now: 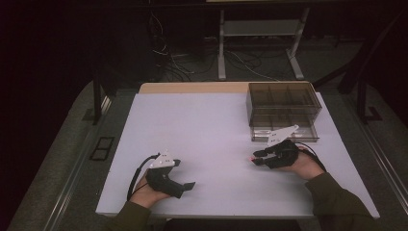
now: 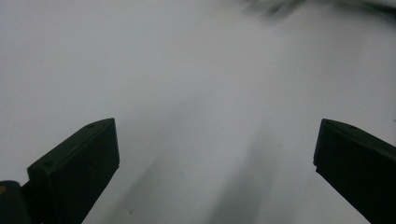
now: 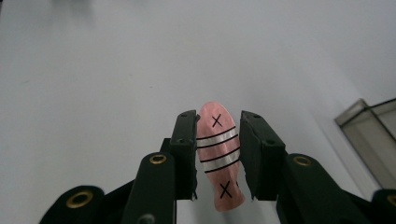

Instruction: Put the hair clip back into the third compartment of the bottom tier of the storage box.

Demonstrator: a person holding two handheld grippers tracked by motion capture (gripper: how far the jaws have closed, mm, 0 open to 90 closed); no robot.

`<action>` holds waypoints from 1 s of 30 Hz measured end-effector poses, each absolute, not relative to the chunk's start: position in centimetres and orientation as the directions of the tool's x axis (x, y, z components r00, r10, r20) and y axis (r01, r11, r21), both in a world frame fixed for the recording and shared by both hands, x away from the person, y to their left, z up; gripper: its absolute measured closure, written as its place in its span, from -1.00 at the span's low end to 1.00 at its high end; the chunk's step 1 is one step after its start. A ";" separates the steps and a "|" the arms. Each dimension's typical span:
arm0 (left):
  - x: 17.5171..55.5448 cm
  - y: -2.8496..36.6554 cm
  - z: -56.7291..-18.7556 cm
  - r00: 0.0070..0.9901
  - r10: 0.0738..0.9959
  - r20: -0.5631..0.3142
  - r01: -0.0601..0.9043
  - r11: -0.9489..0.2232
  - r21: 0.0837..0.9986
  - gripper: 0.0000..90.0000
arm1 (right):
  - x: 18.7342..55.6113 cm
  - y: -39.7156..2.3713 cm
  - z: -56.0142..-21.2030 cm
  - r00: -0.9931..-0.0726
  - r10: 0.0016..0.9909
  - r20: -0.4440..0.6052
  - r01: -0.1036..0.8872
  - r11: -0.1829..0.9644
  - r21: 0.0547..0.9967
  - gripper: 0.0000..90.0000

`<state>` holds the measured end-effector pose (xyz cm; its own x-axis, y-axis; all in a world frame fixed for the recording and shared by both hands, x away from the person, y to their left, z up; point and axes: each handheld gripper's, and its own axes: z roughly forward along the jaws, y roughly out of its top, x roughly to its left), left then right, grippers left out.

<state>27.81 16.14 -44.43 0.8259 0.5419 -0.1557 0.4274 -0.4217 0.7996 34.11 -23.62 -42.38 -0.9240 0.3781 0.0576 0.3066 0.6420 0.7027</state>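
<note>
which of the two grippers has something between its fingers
The right gripper: it is shut on a pink striped piece. The left gripper is open over the bare table.

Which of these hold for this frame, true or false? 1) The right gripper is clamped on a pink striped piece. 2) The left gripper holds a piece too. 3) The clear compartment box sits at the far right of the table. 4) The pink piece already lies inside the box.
1) True: the right gripper is shut on the pink piece, which bears white bands, black lines and two crosses.
2) False: the left gripper stands open over bare white table, with nothing between its jaws.
3) True: the compartment box sits at the far right.
4) False: the piece is held in the jaws, short of the box.
</note>
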 end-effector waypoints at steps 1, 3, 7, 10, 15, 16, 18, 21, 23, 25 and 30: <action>27.8 16.2 -44.4 0.826 0.542 -0.155 0.427 -0.423 0.799 -1.00 | 34.2 -23.7 -42.3 -0.919 0.389 0.058 0.314 0.636 0.705 0.48; 27.9 16.2 -44.4 0.827 0.542 -0.153 0.427 -0.426 0.798 -1.00 | 34.4 -24.1 -42.0 -0.906 0.418 0.067 0.338 0.618 0.709 0.48; 27.8 16.2 -44.4 0.826 0.542 -0.153 0.426 -0.425 0.799 -1.00 | 35.2 -25.1 -41.4 -0.876 0.477 0.067 0.368 0.574 0.731 0.48; 27.8 16.2 -44.4 0.826 0.542 -0.154 0.426 -0.421 0.801 -1.00 | 35.8 -26.0 -41.0 -0.849 0.524 0.067 0.389 0.534 0.751 0.48; 27.8 16.3 -44.4 0.825 0.543 -0.156 0.427 -0.418 0.802 -1.00 | 36.6 -27.5 -40.7 -0.808 0.586 0.055 0.417 0.504 0.756 0.48; 27.8 16.3 -44.4 0.825 0.543 -0.156 0.427 -0.418 0.802 -1.00 | 36.7 -27.9 -40.7 -0.798 0.600 0.049 0.422 0.499 0.757 0.48; 27.8 16.3 -44.4 0.826 0.542 -0.157 0.427 -0.418 0.802 -1.00 | 37.0 -28.7 -40.5 -0.775 0.630 0.047 0.438 0.482 0.759 0.48; 27.8 16.2 -44.4 0.826 0.542 -0.157 0.427 -0.418 0.802 -1.00 | 37.4 -30.6 -40.2 -0.724 0.688 0.043 0.468 0.444 0.764 0.48; 27.8 16.2 -44.4 0.826 0.541 -0.157 0.427 -0.419 0.802 -1.00 | 37.5 -31.0 -40.1 -0.710 0.703 0.043 0.478 0.437 0.762 0.48; 27.8 16.2 -44.3 0.826 0.541 -0.158 0.427 -0.418 0.802 -1.00 | 37.8 -31.9 -40.1 -0.688 0.724 0.034 0.486 0.426 0.763 0.48; 27.9 16.1 -44.3 0.823 0.545 -0.160 0.431 -0.415 0.801 -1.00 | 38.3 -33.8 -40.0 -0.635 0.772 0.033 0.515 0.390 0.763 0.48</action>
<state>27.94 16.10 -44.34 0.8233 0.5445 -0.1604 0.4308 -0.4154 0.8012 38.27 -33.84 -40.02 -0.6345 0.7722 0.0334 0.5150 0.3902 0.7632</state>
